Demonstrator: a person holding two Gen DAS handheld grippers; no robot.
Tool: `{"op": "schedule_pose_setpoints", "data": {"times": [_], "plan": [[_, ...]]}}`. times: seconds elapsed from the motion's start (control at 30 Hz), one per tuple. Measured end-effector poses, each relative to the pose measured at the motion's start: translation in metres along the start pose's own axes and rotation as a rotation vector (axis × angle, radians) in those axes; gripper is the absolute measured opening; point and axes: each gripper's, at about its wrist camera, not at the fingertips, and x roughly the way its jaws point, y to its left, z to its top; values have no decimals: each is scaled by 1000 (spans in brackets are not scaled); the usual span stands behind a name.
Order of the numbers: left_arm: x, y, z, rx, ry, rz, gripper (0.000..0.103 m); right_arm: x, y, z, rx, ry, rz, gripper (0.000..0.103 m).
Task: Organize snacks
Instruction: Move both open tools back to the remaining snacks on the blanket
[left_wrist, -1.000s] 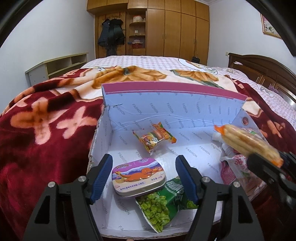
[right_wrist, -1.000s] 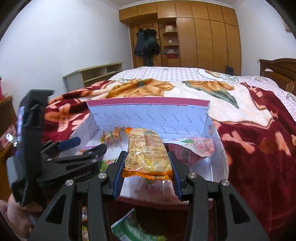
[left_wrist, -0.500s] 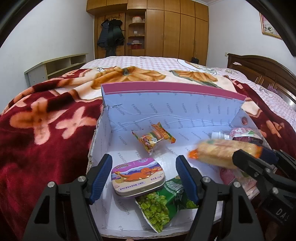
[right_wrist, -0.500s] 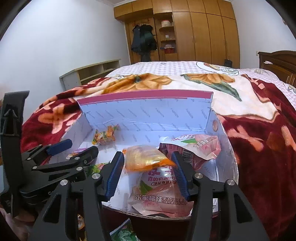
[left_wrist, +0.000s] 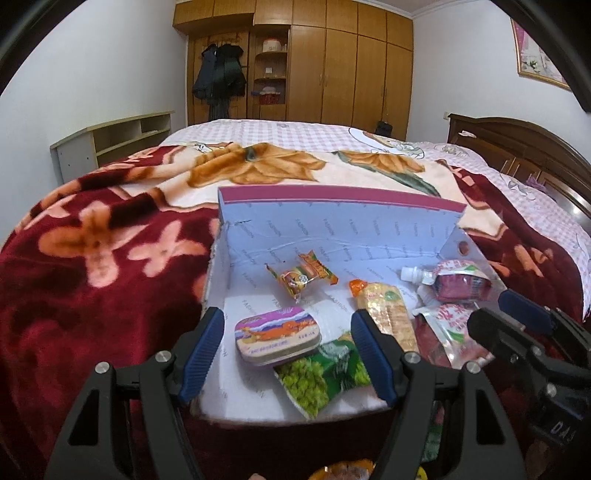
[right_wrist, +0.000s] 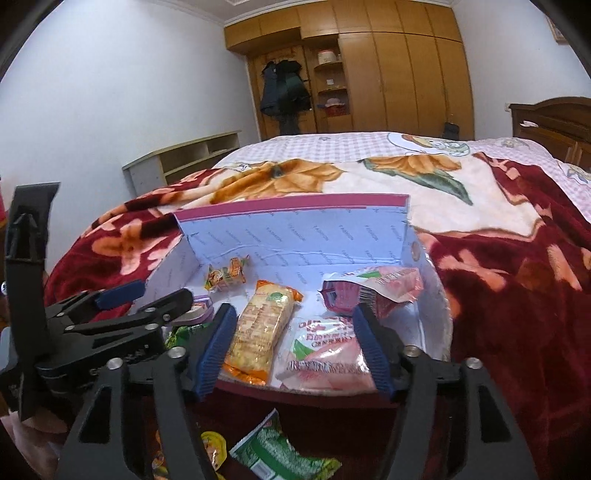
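An open light-blue box (left_wrist: 332, 229) (right_wrist: 295, 229) sits on the bed blanket. Inside lie a pink tin (left_wrist: 277, 336), a green pea packet (left_wrist: 317, 376), a small orange candy packet (left_wrist: 301, 275) (right_wrist: 225, 275), a yellow cracker packet (left_wrist: 388, 314) (right_wrist: 260, 325), and pink pouches (left_wrist: 458, 282) (right_wrist: 325, 347). My left gripper (left_wrist: 288, 354) is open and empty over the box's near edge. My right gripper (right_wrist: 295, 347) is open and empty, just in front of the cracker packet and pouches.
A red flowered blanket (left_wrist: 92, 277) covers the bed around the box. A green packet (right_wrist: 280, 454) and a yellow-lidded snack (right_wrist: 214, 446) lie below the box's front edge. A wooden headboard (left_wrist: 524, 147) stands at the right and wardrobes (left_wrist: 332, 62) at the back.
My right gripper opened and let go of the yellow cracker packet, which now lies in the box. The gripper drew back toward the near edge. The left gripper stayed open.
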Motion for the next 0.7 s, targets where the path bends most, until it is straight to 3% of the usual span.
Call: {"op": "schedule_pose_setpoints", "data": {"times": [0.23,0.7], "plan": [[-28,0,-15,46,20,28,75,-25,1,-6,8,-12,8,69],[-71,12,-55,-16,73,-34,75,-73,7,-37,1,-25,9,69]]}}
